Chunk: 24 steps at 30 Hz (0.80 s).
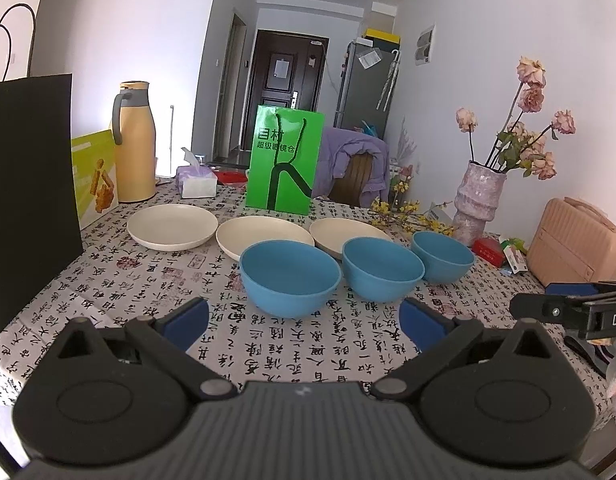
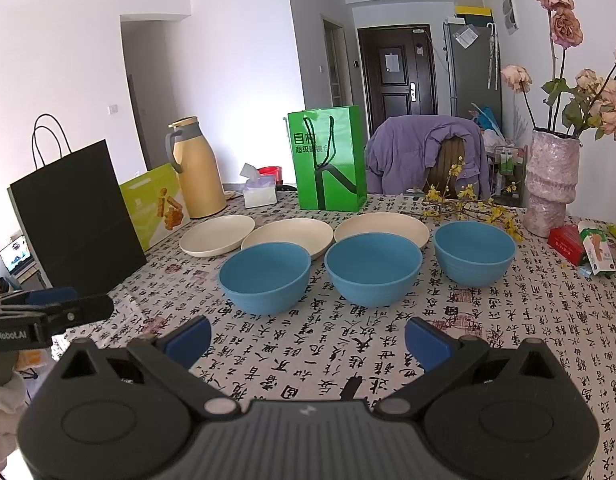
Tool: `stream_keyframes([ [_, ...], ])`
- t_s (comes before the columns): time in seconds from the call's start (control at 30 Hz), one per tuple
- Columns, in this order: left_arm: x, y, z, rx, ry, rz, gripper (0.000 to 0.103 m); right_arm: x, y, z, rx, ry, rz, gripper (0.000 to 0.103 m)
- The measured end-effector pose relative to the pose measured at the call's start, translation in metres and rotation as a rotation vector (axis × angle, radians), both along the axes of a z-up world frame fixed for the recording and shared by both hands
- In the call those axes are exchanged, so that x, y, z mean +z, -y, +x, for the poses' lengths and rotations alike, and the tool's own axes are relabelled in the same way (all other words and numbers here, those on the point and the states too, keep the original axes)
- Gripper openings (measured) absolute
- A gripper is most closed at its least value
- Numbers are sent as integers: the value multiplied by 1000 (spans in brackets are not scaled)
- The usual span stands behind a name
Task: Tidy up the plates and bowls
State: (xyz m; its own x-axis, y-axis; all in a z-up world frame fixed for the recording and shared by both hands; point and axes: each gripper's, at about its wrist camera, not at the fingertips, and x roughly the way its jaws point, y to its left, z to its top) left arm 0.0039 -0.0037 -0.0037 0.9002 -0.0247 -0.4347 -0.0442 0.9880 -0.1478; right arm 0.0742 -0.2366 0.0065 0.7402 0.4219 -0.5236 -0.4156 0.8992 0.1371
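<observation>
On tablecloth [image 1: 156, 280] | blue bowls [image 1: 290, 278]: 3 | cream plates [image 1: 173, 226]: 3

a table [image 2: 292, 356] in a calligraphy-print cloth carries three blue bowls [image 2: 373, 274] in a row. just behind the bowls lie three cream plates [image 2: 217, 235]; behind those stand a green bag [image 2: 328, 158], a tissue box [image 2: 260, 192], a yellow jug [image 2: 196, 168], a black bag [image 2: 74, 212] and a pink vase [image 2: 550, 184].
</observation>
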Motion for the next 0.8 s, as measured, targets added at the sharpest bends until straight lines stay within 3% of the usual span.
stream_keyframes([
  [0.8,-1,-4,-1,-4,1,-10,103,2,-3,0,1,8,-6,103],
])
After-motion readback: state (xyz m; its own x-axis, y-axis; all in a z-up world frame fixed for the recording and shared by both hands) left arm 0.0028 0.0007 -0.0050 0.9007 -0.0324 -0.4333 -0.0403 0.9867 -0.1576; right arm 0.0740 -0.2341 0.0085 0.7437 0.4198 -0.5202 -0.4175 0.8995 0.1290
